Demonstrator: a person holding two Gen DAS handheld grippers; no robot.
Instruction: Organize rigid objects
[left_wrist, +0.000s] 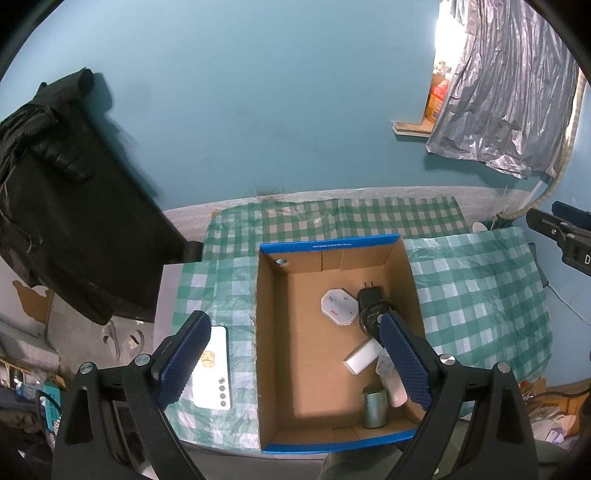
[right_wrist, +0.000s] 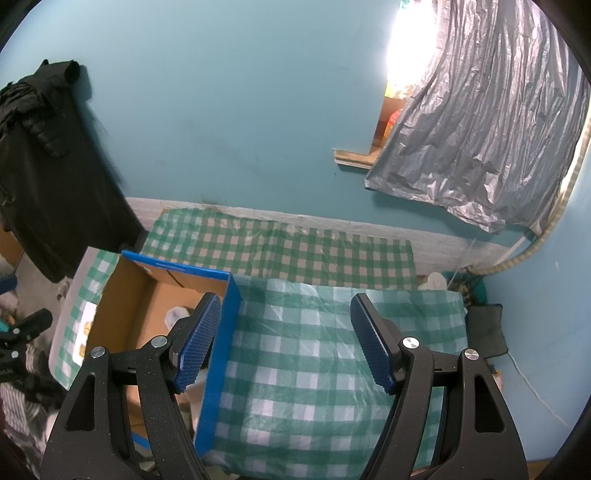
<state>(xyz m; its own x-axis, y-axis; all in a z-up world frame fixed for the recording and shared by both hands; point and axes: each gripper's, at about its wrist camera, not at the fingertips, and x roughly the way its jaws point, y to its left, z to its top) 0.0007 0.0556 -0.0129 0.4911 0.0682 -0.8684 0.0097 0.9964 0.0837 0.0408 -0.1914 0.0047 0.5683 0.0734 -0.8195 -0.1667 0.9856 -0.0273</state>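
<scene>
A cardboard box (left_wrist: 303, 373) with a blue rim sits on the green checked cloth (left_wrist: 476, 295). Inside it lie a white hexagonal item (left_wrist: 339, 306), a black plug adapter (left_wrist: 371, 295), a black round gadget (left_wrist: 371, 319), a white block (left_wrist: 362, 356), a white tube (left_wrist: 391, 384) and a grey-green cylinder (left_wrist: 375, 408). A white phone (left_wrist: 212, 373) lies on the cloth left of the box. My left gripper (left_wrist: 295, 363) hangs open above the box's left wall, holding nothing. My right gripper (right_wrist: 286, 341) is open and holds nothing over the cloth, right of the box (right_wrist: 218, 354).
A teal wall rises behind the table. A black jacket (left_wrist: 62, 206) hangs at the left and a grey plastic sheet (left_wrist: 506, 85) at the upper right. The right gripper's body (left_wrist: 565, 232) shows at the left wrist view's right edge. Clutter lies on the floor at lower left.
</scene>
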